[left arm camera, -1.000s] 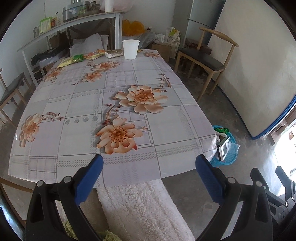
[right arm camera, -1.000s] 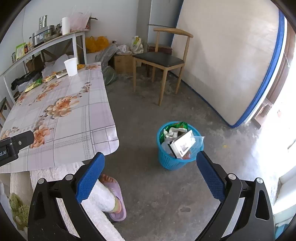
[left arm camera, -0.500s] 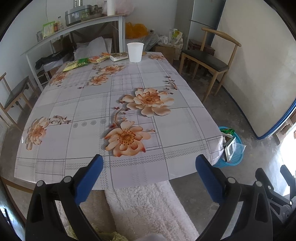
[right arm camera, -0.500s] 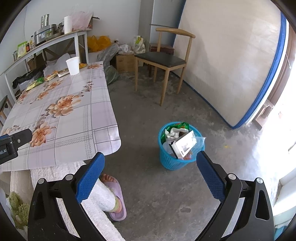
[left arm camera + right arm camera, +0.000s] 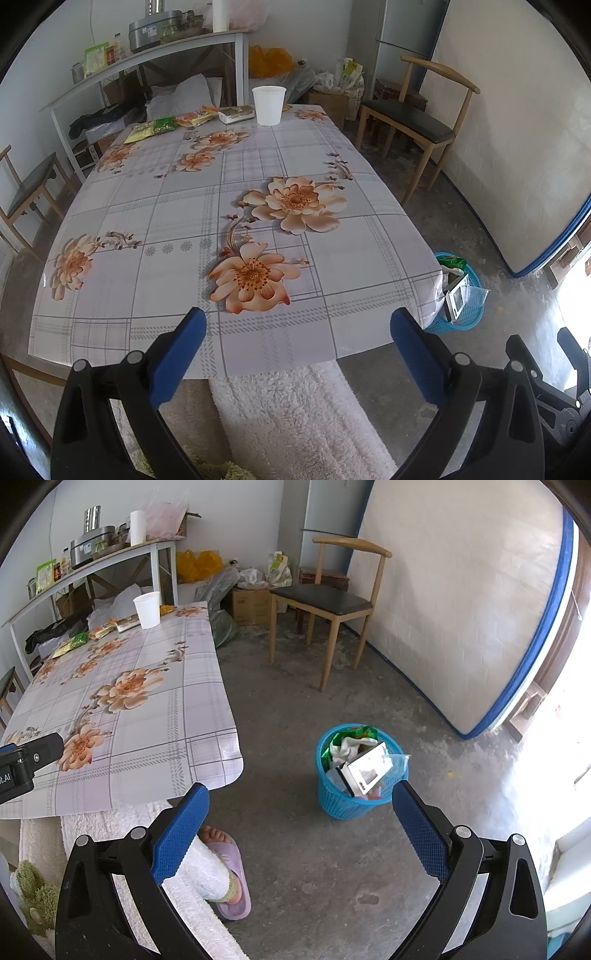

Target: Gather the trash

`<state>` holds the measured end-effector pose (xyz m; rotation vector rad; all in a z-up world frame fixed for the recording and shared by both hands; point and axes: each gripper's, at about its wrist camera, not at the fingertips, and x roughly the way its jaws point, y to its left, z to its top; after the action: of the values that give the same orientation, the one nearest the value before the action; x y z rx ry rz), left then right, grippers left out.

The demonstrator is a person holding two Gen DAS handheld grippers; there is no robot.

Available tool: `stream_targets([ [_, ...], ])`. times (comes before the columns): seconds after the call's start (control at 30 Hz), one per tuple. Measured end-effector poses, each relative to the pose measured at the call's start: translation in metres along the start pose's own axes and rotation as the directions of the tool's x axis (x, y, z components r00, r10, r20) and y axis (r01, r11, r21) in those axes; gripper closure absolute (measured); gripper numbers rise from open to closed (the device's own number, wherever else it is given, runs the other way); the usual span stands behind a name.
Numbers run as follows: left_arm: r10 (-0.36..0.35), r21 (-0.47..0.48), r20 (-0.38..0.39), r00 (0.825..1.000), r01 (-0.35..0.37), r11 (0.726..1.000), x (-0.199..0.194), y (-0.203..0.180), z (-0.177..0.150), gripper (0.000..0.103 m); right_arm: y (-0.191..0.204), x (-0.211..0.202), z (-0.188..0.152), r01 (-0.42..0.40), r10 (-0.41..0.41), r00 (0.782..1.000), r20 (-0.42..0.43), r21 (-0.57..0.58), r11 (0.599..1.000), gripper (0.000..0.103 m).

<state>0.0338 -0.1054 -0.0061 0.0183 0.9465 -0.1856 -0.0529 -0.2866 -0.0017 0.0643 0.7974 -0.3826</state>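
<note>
Two grippers, fingers spread and empty, at the worktop's (image 5: 332,229) near edge.
Wrappers (image 5: 162,127) and a cup (image 5: 269,105) line the far edge; the full blue basket (image 5: 354,797) stands on open floor beside the corner.

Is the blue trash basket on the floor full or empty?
Full. The blue trash basket is stuffed with wrappers, a white bag and a white box that pokes above its rim.
</note>
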Motion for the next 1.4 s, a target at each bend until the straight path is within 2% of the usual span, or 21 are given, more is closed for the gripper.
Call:
stream_targets([
  [1.4, -0.01, 0.002, -0.015, 1.0, 0.01, 1.0, 0.0028, 0.0002, 0.0028, 0.005, -0.0032, 0.0033, 0.0084, -0.012, 0.012, 1.0, 0.009, -0.018, 1.0, 0.008],
])
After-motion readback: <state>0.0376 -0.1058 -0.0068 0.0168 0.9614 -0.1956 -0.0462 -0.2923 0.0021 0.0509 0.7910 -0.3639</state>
